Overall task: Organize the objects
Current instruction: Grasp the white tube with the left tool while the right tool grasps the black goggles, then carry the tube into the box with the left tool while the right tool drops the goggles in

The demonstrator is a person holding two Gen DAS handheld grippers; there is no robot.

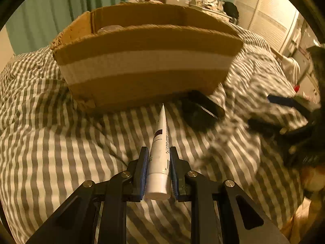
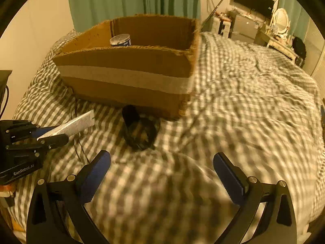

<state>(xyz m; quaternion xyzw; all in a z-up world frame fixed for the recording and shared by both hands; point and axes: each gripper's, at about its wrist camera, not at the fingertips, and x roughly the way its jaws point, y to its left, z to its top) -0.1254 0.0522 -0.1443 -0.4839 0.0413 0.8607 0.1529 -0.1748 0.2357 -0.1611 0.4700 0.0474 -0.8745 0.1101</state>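
Left gripper (image 1: 158,158) has its jaws clamped on a white tube (image 1: 159,152), cap end back toward the camera and the flat crimped end pointing up-frame at the cardboard box (image 1: 142,65). In the right wrist view the same tube (image 2: 71,126) pokes out of that left gripper (image 2: 53,135) at the left edge of the frame, held above the bed (image 2: 243,101).

Right gripper (image 2: 162,172) is wide open with nothing between its 2 blue pads, hovering low over the checked bedspread (pretty motion-blurred here). Just above it in frame sits a dark strap-like thing (image 2: 140,132), coiled on the bed close to the box's front wall (image 2: 126,75); can't tell exactly what it is. In the left view it shows as a dark blurry shape (image 1: 201,109) right of center.

Inside the box, upper left of center, there's a round jar (image 2: 120,39) with a pale lid. Green curtains (image 2: 134,0) hang behind.
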